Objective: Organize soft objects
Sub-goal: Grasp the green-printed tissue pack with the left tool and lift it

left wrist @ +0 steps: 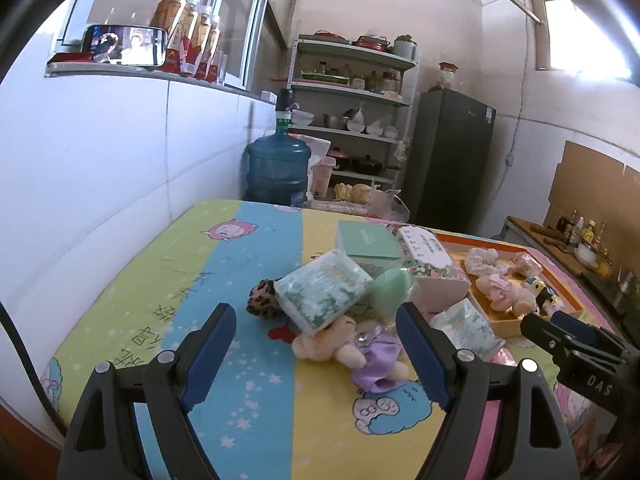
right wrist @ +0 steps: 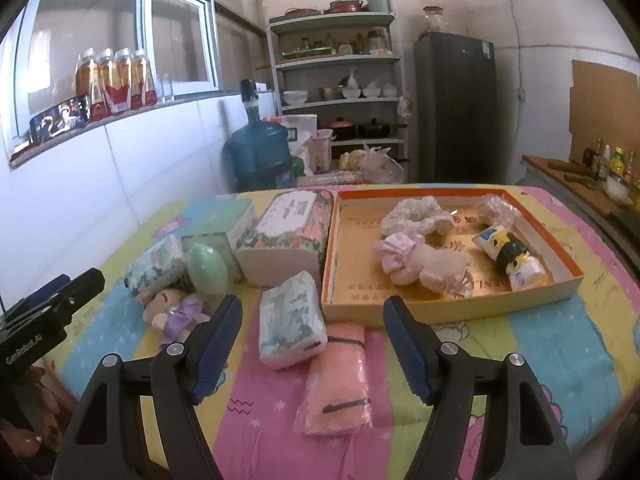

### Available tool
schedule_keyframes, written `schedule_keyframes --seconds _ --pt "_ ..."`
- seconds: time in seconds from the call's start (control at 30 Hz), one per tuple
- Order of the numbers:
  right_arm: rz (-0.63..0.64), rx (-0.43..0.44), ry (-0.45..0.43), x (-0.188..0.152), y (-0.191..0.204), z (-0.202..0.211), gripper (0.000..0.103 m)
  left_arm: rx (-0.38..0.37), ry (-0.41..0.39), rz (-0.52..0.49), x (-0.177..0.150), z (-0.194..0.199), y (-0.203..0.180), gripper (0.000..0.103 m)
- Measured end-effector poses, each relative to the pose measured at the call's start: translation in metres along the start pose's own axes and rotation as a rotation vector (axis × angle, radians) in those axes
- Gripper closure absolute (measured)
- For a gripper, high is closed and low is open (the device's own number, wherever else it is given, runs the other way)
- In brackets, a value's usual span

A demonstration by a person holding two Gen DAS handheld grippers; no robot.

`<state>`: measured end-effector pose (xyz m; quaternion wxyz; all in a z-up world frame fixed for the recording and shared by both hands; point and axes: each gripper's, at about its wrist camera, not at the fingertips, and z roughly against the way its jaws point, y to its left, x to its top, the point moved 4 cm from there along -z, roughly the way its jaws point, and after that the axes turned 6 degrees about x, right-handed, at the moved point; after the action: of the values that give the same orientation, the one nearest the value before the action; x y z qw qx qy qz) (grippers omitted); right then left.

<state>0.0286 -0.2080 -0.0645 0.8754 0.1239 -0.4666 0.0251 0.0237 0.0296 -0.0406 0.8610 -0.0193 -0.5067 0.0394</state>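
My left gripper (left wrist: pixel 314 314) is open, its fingers straddling a tissue pack (left wrist: pixel 326 294) and a small plush doll in a purple dress (left wrist: pixel 362 350) on the table. A leopard scrunchie (left wrist: pixel 262 298) and a green puff (left wrist: pixel 390 288) lie beside them. My right gripper (right wrist: pixel 312 308) is open above another tissue pack (right wrist: pixel 290 326) and a pink wrapped cloth (right wrist: pixel 340 380). The orange-rimmed tray (right wrist: pixel 456 194) holds scrunchies (right wrist: pixel 416 214), a pale plush (right wrist: pixel 424 264) and a blue-yellow toy (right wrist: pixel 510 254).
A floral tissue box (right wrist: pixel 286 240) and a green box (left wrist: pixel 366 240) stand mid-table. The cartoon tablecloth (left wrist: pixel 224 280) covers the table against a white wall. Behind are a water jug (left wrist: pixel 278 170), shelves (left wrist: pixel 352 120) and a fridge (left wrist: pixel 454 160).
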Motion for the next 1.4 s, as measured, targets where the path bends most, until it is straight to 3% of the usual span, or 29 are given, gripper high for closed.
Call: schedule_keyframes --seconds 0.3,0.4,0.5,0.67,0.8,1.07,1.23,1.4 --pt "0.021 0.047 0.031 -0.008 0.017 -0.012 0.028 0.008 0.003 -0.004 -0.011 -0.005 0.014 0.021" --pt "0.026 0.051 0.036 -0.009 0.020 -0.016 0.028 -0.027 0.005 -0.032 -0.008 -0.013 0.013 0.021" --pt "0.034 0.049 0.042 -0.008 0.022 -0.019 0.028 -0.146 0.014 -0.111 0.001 -0.026 0.008 0.021" --pt "0.041 0.035 0.040 -0.006 0.023 -0.021 0.028 -0.239 0.017 -0.289 0.016 -0.051 0.003 0.021" --pt "0.025 0.018 0.043 -0.005 0.020 -0.026 0.028 -0.279 0.026 -0.412 0.018 -0.070 -0.010 0.021" --pt "0.036 0.006 0.062 -0.003 0.024 -0.038 0.028 -0.286 0.039 -0.594 0.008 -0.096 -0.031 0.022" --pt "0.034 0.003 0.073 -0.003 0.025 -0.046 0.028 -0.312 0.068 -0.598 0.009 -0.109 -0.032 0.026" --pt "0.029 0.002 0.079 -0.003 0.024 -0.051 0.028 -0.351 0.106 -0.566 0.008 -0.119 -0.030 0.042"
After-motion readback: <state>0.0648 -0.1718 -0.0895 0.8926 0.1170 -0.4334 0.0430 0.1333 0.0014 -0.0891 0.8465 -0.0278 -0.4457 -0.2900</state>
